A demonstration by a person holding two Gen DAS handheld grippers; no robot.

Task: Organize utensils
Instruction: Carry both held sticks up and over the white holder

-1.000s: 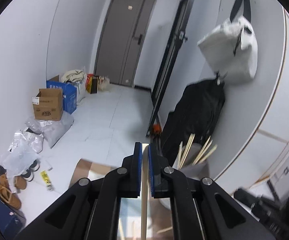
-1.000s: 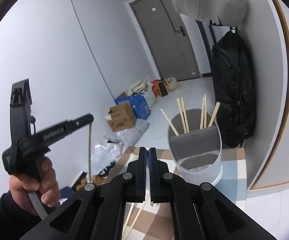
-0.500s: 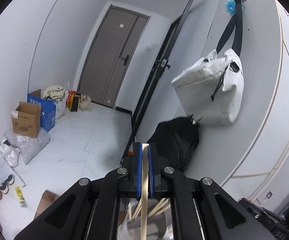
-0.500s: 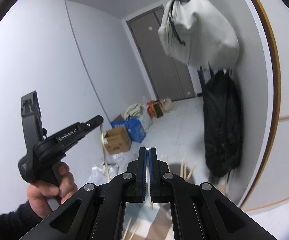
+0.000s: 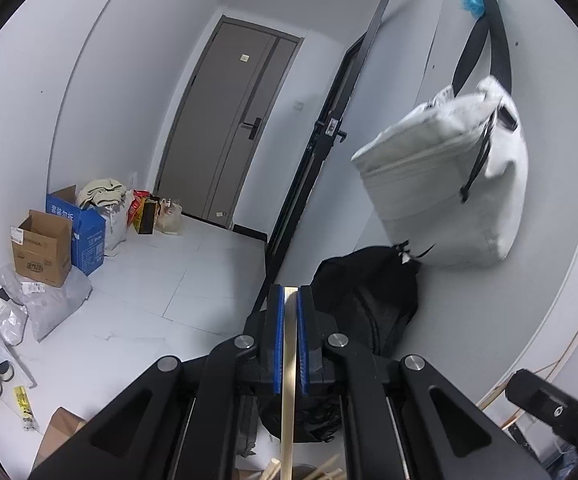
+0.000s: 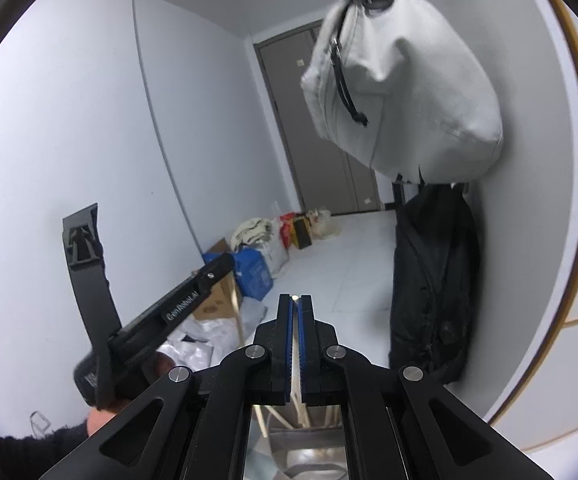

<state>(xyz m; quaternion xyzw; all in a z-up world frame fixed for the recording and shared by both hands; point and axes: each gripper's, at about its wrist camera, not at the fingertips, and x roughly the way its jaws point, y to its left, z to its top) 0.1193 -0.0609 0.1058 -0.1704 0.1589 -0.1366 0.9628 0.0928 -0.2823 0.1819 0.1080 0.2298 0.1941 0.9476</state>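
Between my left gripper's (image 5: 290, 336) blue-padded jaws I held one pale chopstick (image 5: 288, 392) clamped upright, while my right gripper (image 6: 296, 344) was closed on another light chopstick (image 6: 297, 376) above the utensil holder (image 6: 309, 452), where more chopsticks (image 6: 277, 416) stood.

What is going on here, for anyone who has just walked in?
A person holds a gripper in each hand and is sorting chopsticks. The left gripper is shut on one chopstick that hangs down from it. The right gripper is shut on another chopstick. Both are held up above a holder, where more chopsticks already stand. Neither held chopstick is in the holder yet.
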